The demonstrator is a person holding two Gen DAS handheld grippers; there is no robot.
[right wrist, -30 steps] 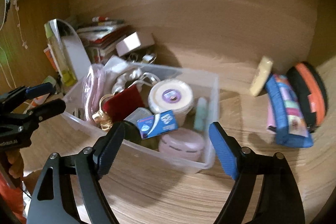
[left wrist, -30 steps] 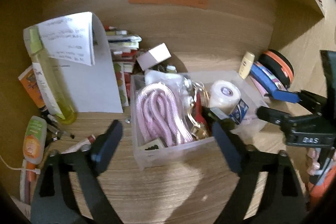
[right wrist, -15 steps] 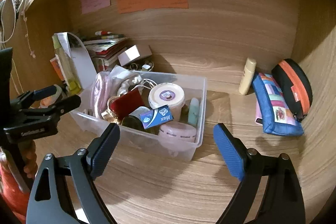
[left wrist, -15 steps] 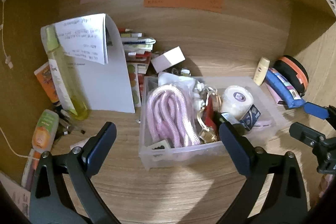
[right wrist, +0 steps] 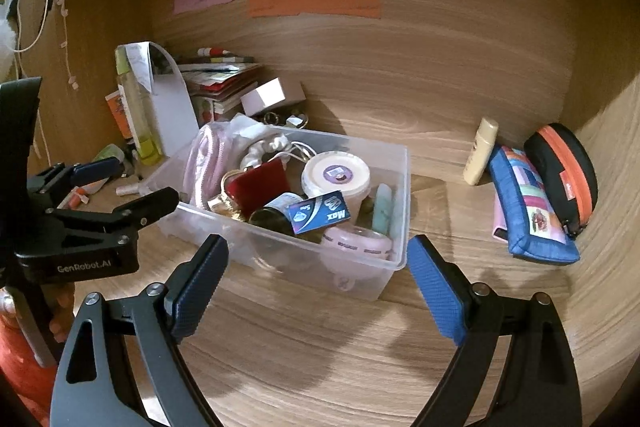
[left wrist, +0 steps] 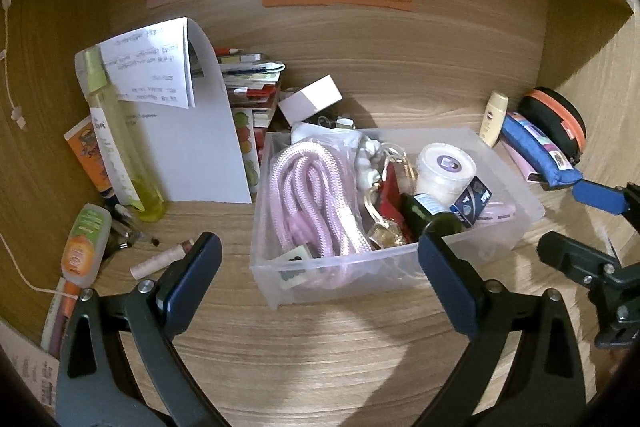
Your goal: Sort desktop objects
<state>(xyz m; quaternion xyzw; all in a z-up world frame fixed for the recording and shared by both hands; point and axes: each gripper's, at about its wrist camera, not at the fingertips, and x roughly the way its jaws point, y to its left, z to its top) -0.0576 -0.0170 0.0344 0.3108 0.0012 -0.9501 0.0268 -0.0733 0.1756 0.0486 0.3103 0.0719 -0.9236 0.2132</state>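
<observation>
Tongs on both sides spread wide and empty: left tongs (left wrist: 316,279) and right tongs (right wrist: 316,283) hover over the worktop (right wrist: 320,347) just short of the clear bin (left wrist: 400,267) (packed with pink rope (left wrist: 308,195), a white tub (right wrist: 335,174), a blue packet (right wrist: 320,213)).

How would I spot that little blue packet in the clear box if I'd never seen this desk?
Find the clear plastic bin in the middle of the wooden desk. Near its front wall, below the round white tub, a small blue packet lies on a dark bottle. It is the only blue thing in the bin, with white lettering on its face.
</observation>
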